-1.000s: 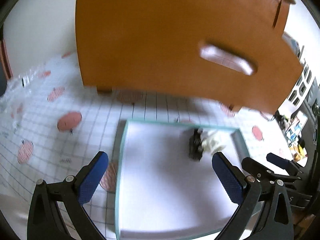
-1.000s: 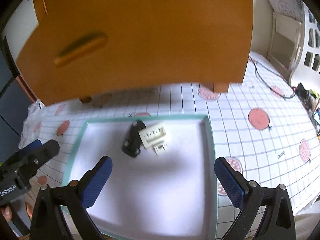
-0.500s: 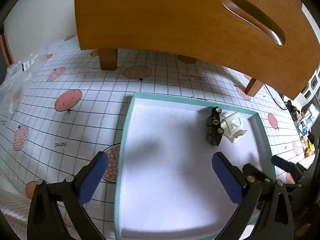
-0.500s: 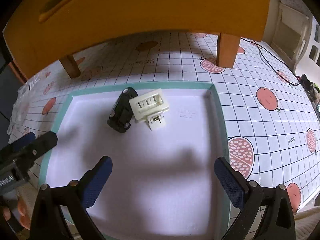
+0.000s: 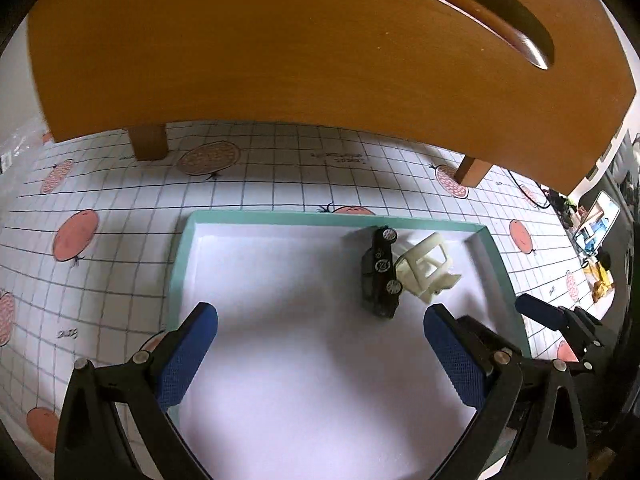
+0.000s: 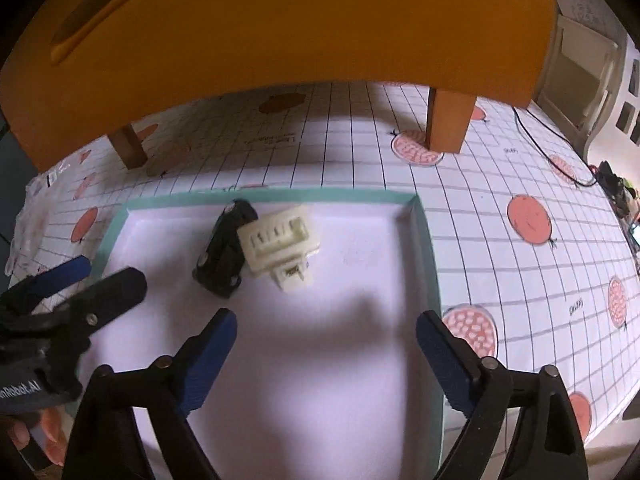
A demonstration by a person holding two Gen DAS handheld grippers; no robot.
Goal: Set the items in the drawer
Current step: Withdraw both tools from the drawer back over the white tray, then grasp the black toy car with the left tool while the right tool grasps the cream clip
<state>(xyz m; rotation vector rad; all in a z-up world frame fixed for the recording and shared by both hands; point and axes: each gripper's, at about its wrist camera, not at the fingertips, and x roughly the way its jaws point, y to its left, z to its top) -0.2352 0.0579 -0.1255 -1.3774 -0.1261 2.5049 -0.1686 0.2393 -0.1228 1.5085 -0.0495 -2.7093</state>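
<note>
A shallow tray with a teal rim (image 5: 320, 216) (image 6: 304, 194) lies on the table. Inside it, near the far edge, a black toy car (image 5: 378, 276) (image 6: 224, 252) lies on its side against a cream plastic part (image 5: 426, 270) (image 6: 280, 240). Above and behind hangs the wooden drawer front (image 5: 280, 40) (image 6: 280, 20) with a slot handle (image 5: 480, 4). My left gripper (image 5: 320, 314) (image 6: 104, 276) is open over the tray's near half, holding nothing. My right gripper (image 6: 326, 320) (image 5: 556, 316) is open too, just short of the two items.
The table wears a grid cloth with fruit prints (image 6: 528, 220). Wooden legs (image 5: 148, 142) (image 6: 446, 120) stand beyond the tray. A black cable (image 6: 548, 148) and white furniture (image 6: 580, 68) are at the far right; clear plastic wrap (image 6: 28, 208) lies left. A person's fingers (image 6: 44, 432) hold the left gripper.
Both views have dropped from the drawer front toward the tray, so the car and the cream part look nearer. Both grippers stayed open; the left one now reaches further into the right view.
</note>
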